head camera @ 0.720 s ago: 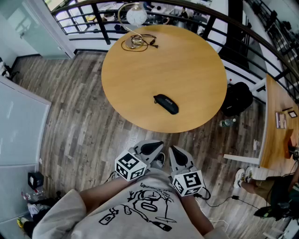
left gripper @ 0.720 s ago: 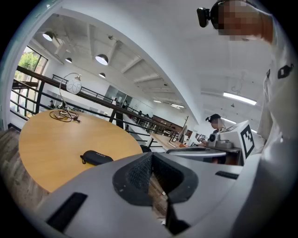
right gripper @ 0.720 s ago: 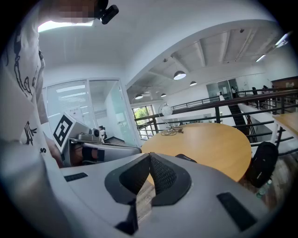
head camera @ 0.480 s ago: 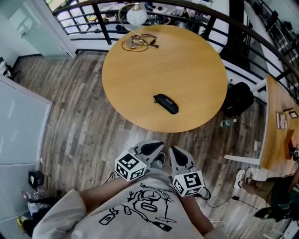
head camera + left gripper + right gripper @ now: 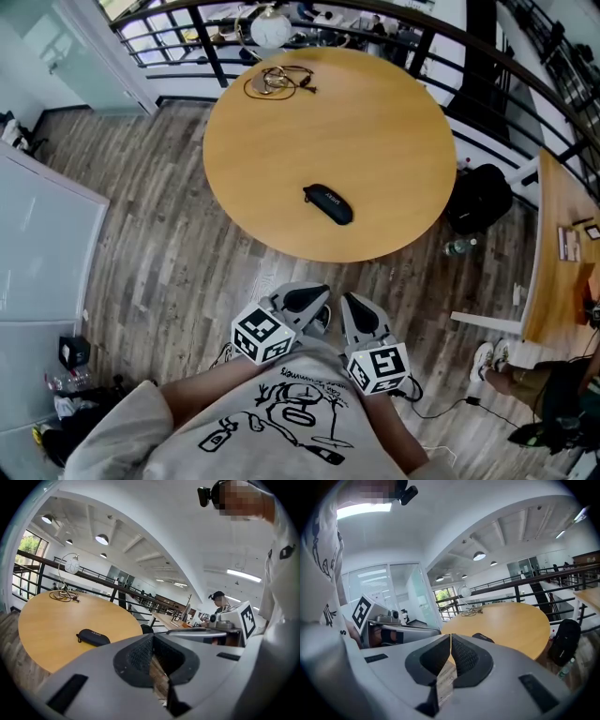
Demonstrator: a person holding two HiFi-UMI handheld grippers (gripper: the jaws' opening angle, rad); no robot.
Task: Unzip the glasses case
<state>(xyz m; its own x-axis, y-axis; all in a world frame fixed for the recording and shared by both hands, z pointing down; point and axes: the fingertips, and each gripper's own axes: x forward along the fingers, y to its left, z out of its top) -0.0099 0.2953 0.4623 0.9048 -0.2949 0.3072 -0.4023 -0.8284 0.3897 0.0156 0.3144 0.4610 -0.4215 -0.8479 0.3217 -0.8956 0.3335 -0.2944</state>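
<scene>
Two tools sit idle: the left gripper (image 5: 302, 300) and the right gripper (image 5: 354, 307) are held close to the person's chest, well apart from the table (image 5: 394, 112). I judge the task to be at its very start, the approach, with nothing yet done to the case (image 5: 328, 204). It lies flat on the near half of the round wooden top, a dark, slim pouch set at a slant. It is closed as far as can be seen, and its zip pull is too small to make out from here. The left gripper view shows the case (image 5: 93, 637) off to the left and well ahead, while the right gripper view shows only the top of the case (image 5: 483, 638) above the jaws.

The next move, as I read it, calls for a step forward and both grippers brought down to the case. One would pin the body against the table while the other finds the pull and draws it along the seam. Which end carries the pull must be settled closer in.

The left gripper has its jaws together at the tips, nothing between them, with floor showing through the gap lower down. The right is the same: tips closed on each other, empty, touching nothing. Both must open before taking hold
</scene>
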